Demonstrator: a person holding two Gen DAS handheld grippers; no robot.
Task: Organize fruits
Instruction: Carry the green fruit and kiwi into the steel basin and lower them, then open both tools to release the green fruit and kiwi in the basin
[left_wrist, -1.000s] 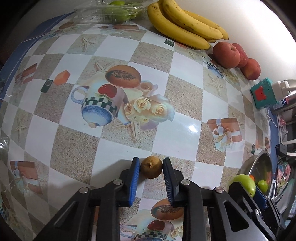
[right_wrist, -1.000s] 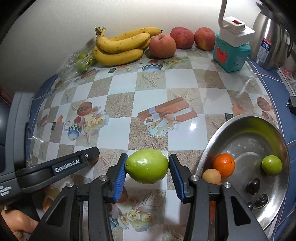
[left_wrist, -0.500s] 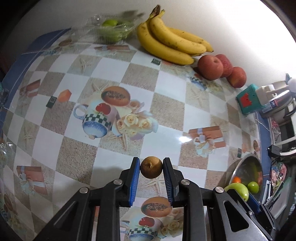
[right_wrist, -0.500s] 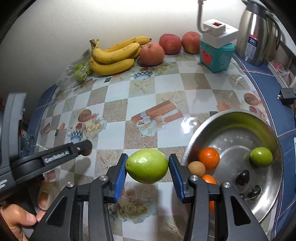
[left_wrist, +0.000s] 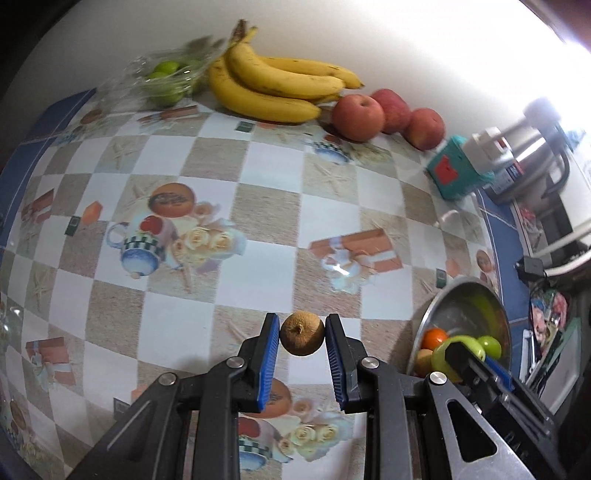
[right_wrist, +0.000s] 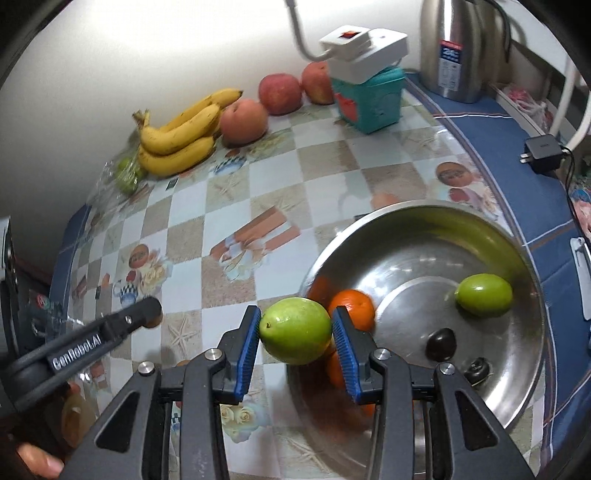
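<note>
Green and smooth-skinned, the large round fruit (right_wrist: 295, 331) is hanging pinched between the blue-padded fingers (right_wrist: 246, 350) of the right gripper (right_wrist: 296, 339), just over the near rim of the wide stainless-steel bowl (right_wrist: 517, 376). Those fingers are closing on it, so the skin could be bruising if the squeeze goes on. Directly below are sitting two small orange citrus fruits (right_wrist: 352, 306), with a smaller green fruit (right_wrist: 484, 294) and two dark little fruits (right_wrist: 440, 344) farther in; letting go from this height could be knocking them about or sending the big fruit rolling against the rim and out onto the tabletop (right_wrist: 192, 236).

The left gripper (left_wrist: 302, 343) is holding a small brown rough-skinned round fruit (left_wrist: 302, 338) pressed between its own fingers, above the checkered tabletop and short of the bowl. Both grippers are crowding toward the same bowl, so they could be colliding. The grip on that little round fruit looks narrow, so a jolt might be popping it free.
</note>
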